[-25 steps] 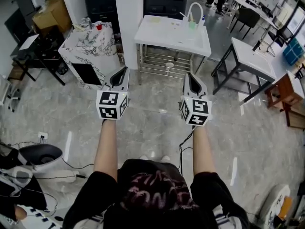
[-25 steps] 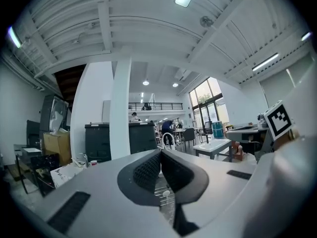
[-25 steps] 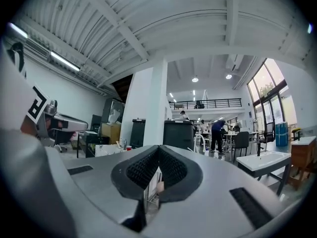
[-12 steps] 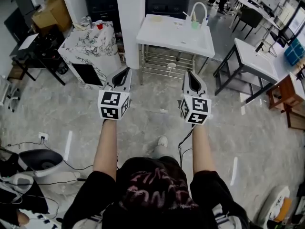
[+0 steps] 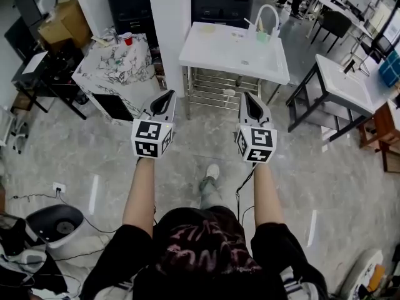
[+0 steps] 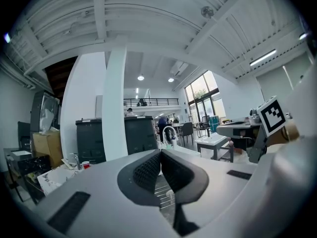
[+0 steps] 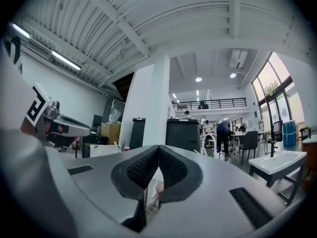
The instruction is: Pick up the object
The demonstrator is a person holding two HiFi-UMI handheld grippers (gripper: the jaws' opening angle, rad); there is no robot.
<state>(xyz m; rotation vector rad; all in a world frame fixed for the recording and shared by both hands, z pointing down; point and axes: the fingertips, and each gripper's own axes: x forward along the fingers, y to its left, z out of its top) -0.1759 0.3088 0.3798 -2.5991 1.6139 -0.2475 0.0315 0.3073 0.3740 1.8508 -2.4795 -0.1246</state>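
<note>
I hold both grippers out level over the grey floor, some way short of a white table [image 5: 212, 49]. On that table stand a white arched faucet [image 5: 267, 12], a small green cup [image 5: 263, 36] and a few small items I cannot make out. My left gripper [image 5: 167, 95] is shut with nothing in it, its black pads [image 6: 148, 170] meeting. The right gripper [image 5: 248, 97] is also shut and empty, its ribbed pads [image 7: 171, 168] pressed together. Which item is the object I cannot tell.
A marble-patterned cabinet [image 5: 119, 67] with a red cup [image 5: 127, 38] stands left of a white pillar [image 5: 167, 17]. A wire rack [image 5: 215, 89] sits under the table. Another white table [image 5: 350, 80] is at the right; a round grey device [image 5: 53, 220] and cables lie on the floor at the left.
The white table and marble cabinet have drawn closer and lower in the head view. A shoe has come forward between my arms. Both grippers keep the same pose.
</note>
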